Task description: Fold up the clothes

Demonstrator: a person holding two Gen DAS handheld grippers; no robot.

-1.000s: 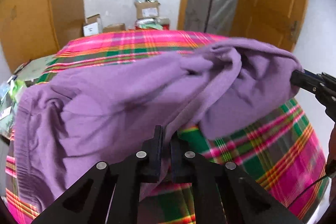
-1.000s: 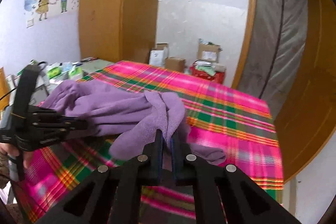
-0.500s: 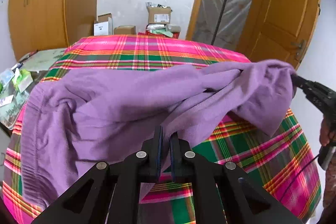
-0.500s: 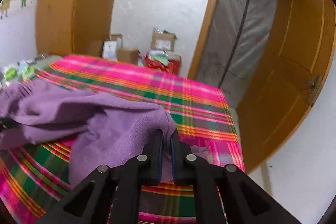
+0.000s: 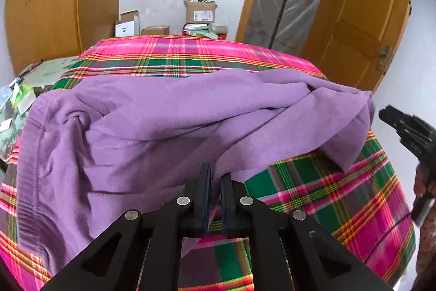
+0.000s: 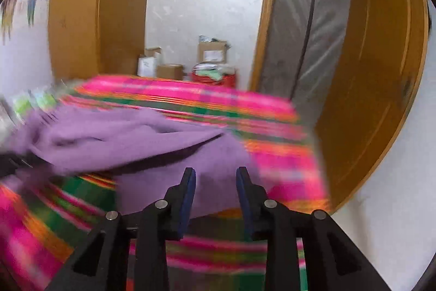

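Note:
A purple fleece garment point(image 5: 163, 127) lies bunched across the pink and green plaid bed cover point(image 5: 327, 195). My left gripper point(image 5: 215, 176) is shut on its near edge, and cloth is pinched between the pads. At the right of the left wrist view, my right gripper point(image 5: 387, 113) hangs just off the garment's right corner without touching it. In the blurred right wrist view, the right gripper point(image 6: 216, 173) has its jaws opening. The garment point(image 6: 122, 138) shows through the gap, lying on the cover point(image 6: 286, 162), and neither pad presses on it.
Cardboard boxes point(image 5: 200, 11) stand on the floor past the bed's far end. A wooden wardrobe point(image 5: 54, 12) is at the left and an open wooden door point(image 5: 362, 26) at the right. Clutter point(image 5: 16, 105) sits beside the bed's left edge. A hand point(image 5: 425, 182) holds the right gripper.
The right gripper let go of the garment's right corner and drew away to the right with its jaws spread. The corner dropped onto the bed. The left gripper kept its grip.

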